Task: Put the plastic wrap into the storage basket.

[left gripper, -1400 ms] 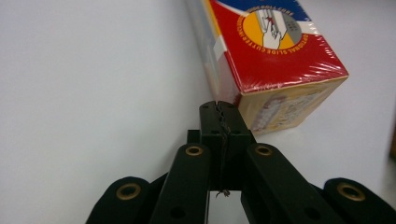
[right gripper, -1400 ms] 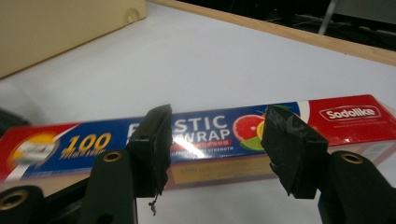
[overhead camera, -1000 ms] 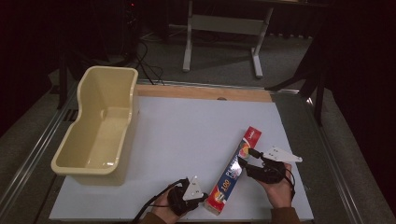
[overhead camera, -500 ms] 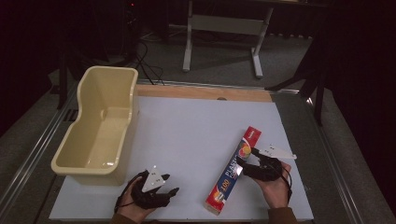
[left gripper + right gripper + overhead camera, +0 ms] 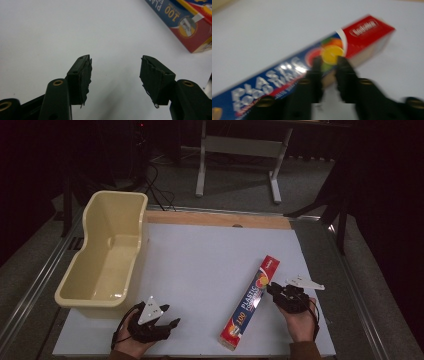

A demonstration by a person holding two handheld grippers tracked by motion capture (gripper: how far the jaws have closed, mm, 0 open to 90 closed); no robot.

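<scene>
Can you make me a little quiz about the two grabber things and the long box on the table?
1. True or false: the yellow tub has something lying inside it.
2. Which gripper is closer to the plastic wrap box: A) the left gripper, B) the right gripper?
3. Fill in: the left gripper's jaws stand wide ____ over bare white table.

Key:
1. False, the tub looks empty.
2. B. The right gripper's tips are at the box's long side; the left gripper is off to its side, apart from it.
3. Open, with nothing between them.
</scene>
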